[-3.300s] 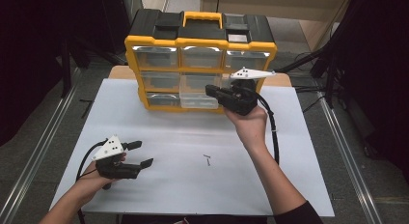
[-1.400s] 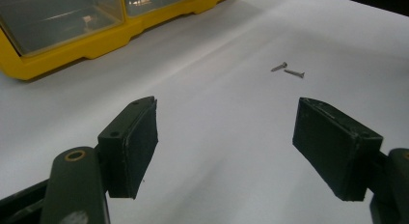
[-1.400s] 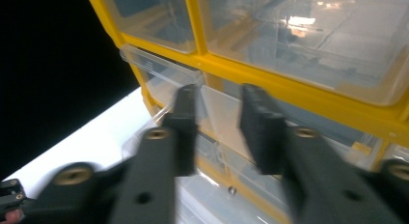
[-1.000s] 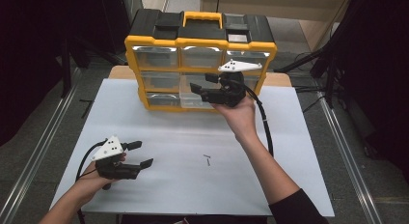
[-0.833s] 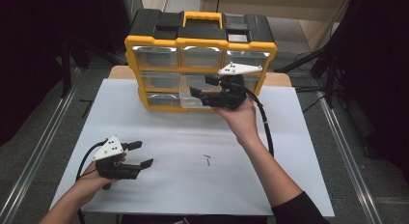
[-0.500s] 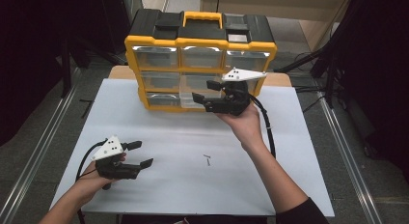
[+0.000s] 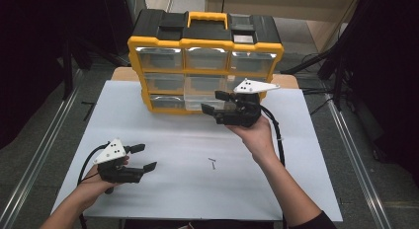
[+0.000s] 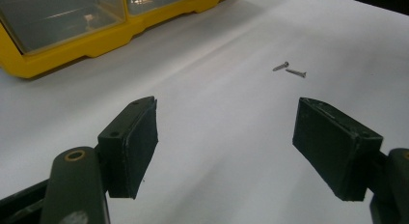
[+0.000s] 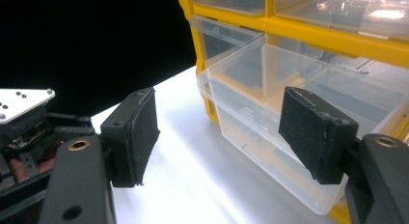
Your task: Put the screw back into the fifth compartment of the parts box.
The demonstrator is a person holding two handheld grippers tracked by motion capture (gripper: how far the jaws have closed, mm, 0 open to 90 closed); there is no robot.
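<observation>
White-topped bench (image 7: 163, 135), dark room around. Yellow drawer organizer (image 7: 205, 41) at 12 o'clock; two screws (image 7: 212, 163) lie loose at centre. Right gripper (image 7: 217, 103), jaws apart and empty, sits at the clear bottom drawer (image 9: 270, 137), which juts out of its slot. Left gripper (image 7: 143, 157) rests at 8 o'clock, jaws wide, nothing between. Step judged: drawer opened. Next calls for fetching the screws.

The organizer (image 9: 308, 21) runs off the right gripper view's edge at one o'clock. The two screws (image 7: 212, 163) (high view) are too small to tell apart.
</observation>
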